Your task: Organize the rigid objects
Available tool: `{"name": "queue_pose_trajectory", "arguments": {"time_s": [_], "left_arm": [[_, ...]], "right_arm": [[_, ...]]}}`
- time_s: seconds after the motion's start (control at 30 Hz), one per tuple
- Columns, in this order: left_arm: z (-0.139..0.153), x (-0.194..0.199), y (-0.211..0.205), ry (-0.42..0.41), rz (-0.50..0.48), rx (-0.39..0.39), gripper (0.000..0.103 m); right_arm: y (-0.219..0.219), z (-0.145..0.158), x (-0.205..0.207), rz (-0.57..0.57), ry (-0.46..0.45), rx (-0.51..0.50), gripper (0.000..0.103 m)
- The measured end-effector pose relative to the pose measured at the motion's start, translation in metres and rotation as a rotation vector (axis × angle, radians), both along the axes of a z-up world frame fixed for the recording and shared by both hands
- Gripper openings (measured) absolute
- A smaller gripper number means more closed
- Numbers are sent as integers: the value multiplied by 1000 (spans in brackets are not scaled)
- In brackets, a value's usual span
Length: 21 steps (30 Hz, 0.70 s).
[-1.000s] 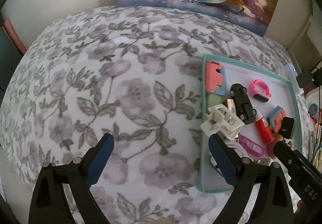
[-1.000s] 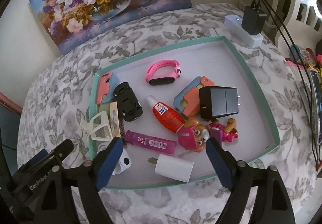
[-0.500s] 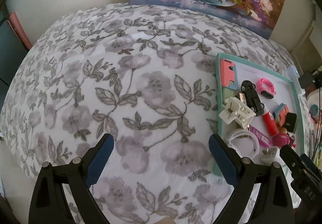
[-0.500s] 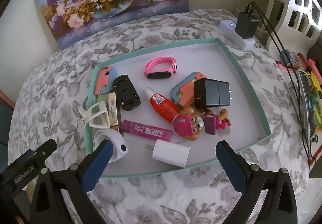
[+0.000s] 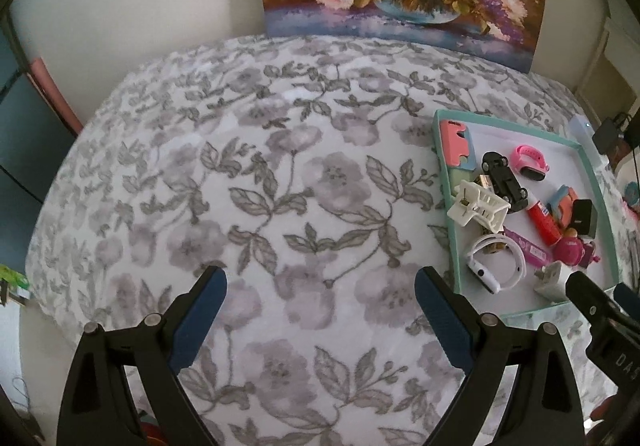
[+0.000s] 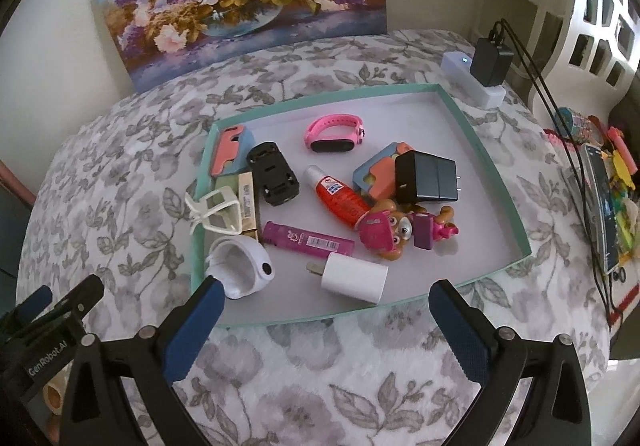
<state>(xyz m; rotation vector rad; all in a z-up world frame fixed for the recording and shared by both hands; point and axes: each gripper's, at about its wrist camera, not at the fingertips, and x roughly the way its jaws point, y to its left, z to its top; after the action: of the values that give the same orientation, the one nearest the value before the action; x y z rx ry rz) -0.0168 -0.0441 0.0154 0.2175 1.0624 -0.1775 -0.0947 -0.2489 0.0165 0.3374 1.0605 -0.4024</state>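
Left tongs (image 5: 320,306) stand wide open, empty, over the bedspread (image 5: 280,165). Right tongs (image 6: 324,310), jaws just opened fully, empty, hover before the tray (image 6: 500,181).

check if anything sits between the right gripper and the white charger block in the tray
Only the tray's near teal rim lies between the open right gripper and the white charger block. No other item stands in front of it.

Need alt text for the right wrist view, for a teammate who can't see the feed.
A shallow teal tray on a floral cloth holds a pink band, black toy car, red bottle, black charger and white charger. The right gripper, fingers wide apart and empty, hovers at its near edge.
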Motion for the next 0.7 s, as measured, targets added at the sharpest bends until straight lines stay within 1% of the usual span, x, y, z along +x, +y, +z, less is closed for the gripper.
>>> {"name": "queue_pose_trajectory", "arguments": {"time_s": [0.3,0.7], "left_arm": [[6,-7,1,-32,-11,37,95],[6,-4,8,-24,8,32,95]], "right_arm": [[5,8,-1,12,-20,-13,103],[8,14,-1,23,-37,-23,103]]}}
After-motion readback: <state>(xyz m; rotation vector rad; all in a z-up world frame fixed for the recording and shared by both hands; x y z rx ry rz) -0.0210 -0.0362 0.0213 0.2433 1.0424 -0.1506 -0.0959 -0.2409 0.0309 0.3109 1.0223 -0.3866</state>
